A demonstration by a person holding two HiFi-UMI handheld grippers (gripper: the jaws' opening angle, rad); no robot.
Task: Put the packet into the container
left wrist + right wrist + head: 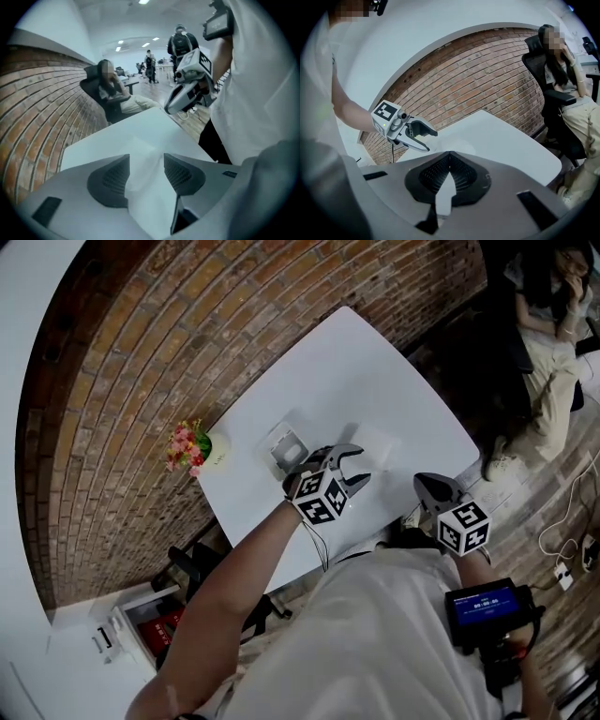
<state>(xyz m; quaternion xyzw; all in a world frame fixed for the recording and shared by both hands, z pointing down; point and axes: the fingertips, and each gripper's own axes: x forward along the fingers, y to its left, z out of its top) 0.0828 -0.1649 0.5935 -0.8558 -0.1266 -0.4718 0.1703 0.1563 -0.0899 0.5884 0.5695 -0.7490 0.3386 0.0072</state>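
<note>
A white packet lies on the white table, showing between the jaws in the left gripper view. My left gripper hovers over it with its jaws spread apart, and the pads do not press on it. In the head view the packet is hard to tell from the tabletop. A small clear square container stands just left of this gripper. My right gripper hangs by the table's near edge, shut with nothing between its pads. The right gripper view shows the left gripper open above the table.
A small white vase with pink and red flowers stands at the table's left edge by the brick wall. A person sits in a dark office chair beyond the table's right corner. Cables and a plug strip lie on the floor.
</note>
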